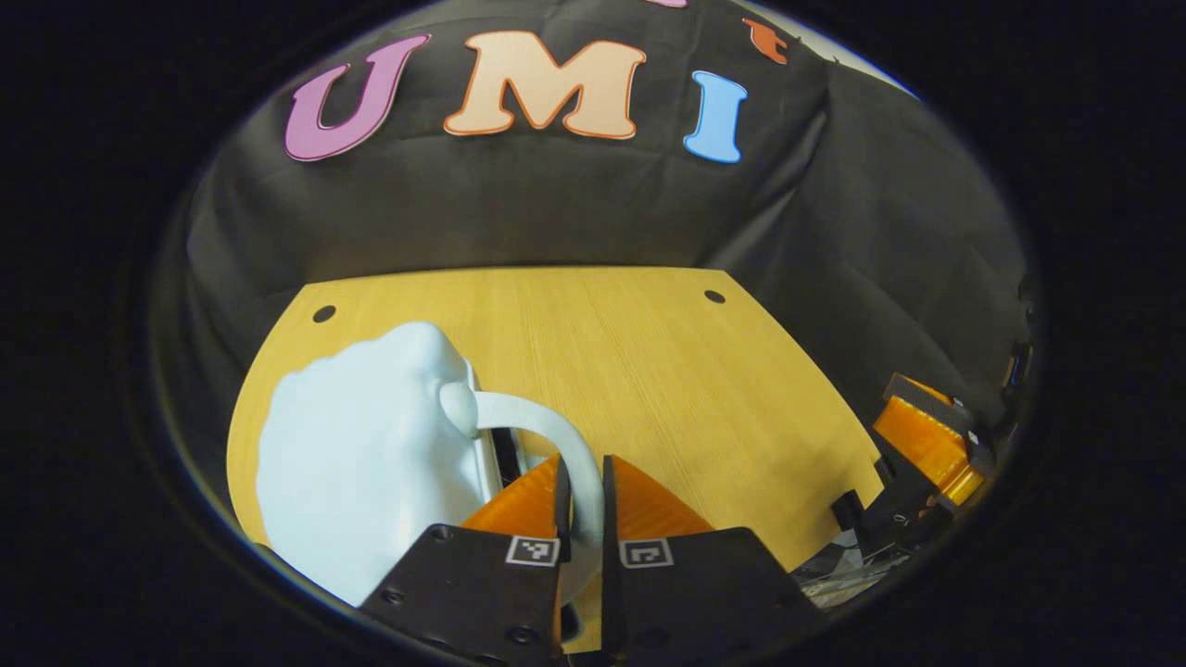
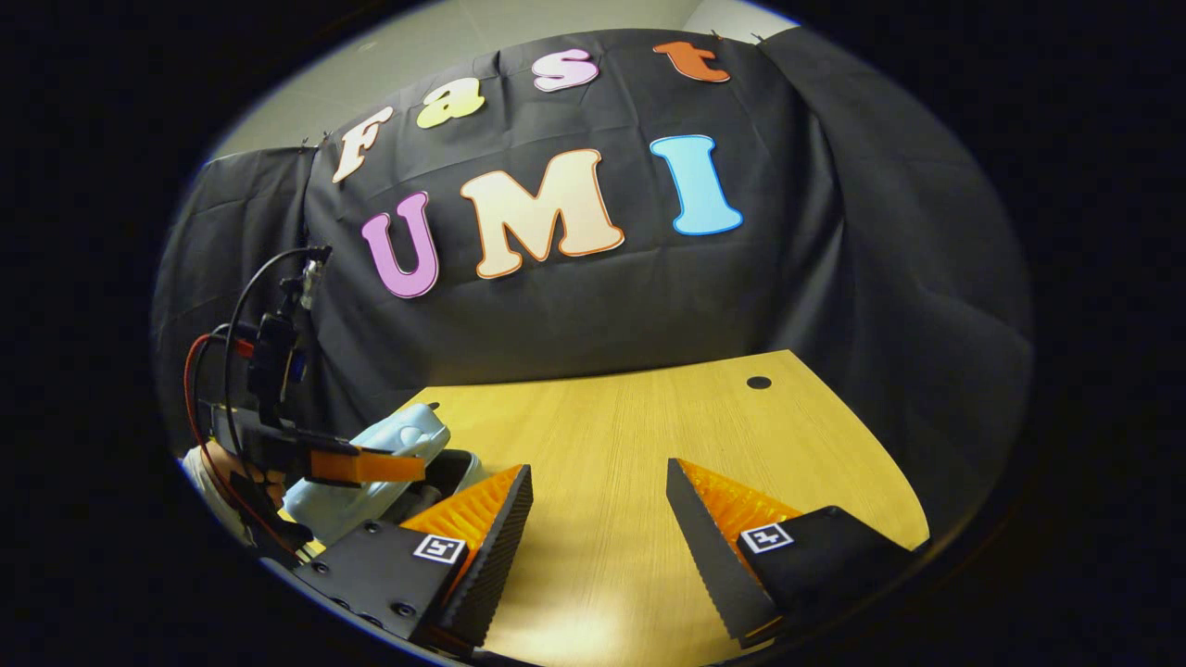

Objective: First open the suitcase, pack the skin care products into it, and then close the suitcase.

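Note:
A small pale blue suitcase (image 1: pixel 361 454) lies on the wooden table (image 1: pixel 649 352) at the left of the left gripper view. Its white curved handle (image 1: pixel 547 426) runs down between my left gripper's fingers, and the left gripper (image 1: pixel 584 491) is shut on it. A dark gap shows along the case beside the handle. In the right gripper view the suitcase (image 2: pixel 371 477) sits low on the left, with the left gripper (image 2: pixel 366 466) at it. My right gripper (image 2: pixel 598 528) hangs open over bare table with nothing between its fingers. It also appears at the far right of the left gripper view (image 1: pixel 927 454).
The black cloth wall closes off the back and sides of the table. A small round hole (image 2: pixel 759 382) marks the table's far right corner. Something shiny and crumpled (image 1: pixel 848 565) lies at the table's near right edge under the right gripper.

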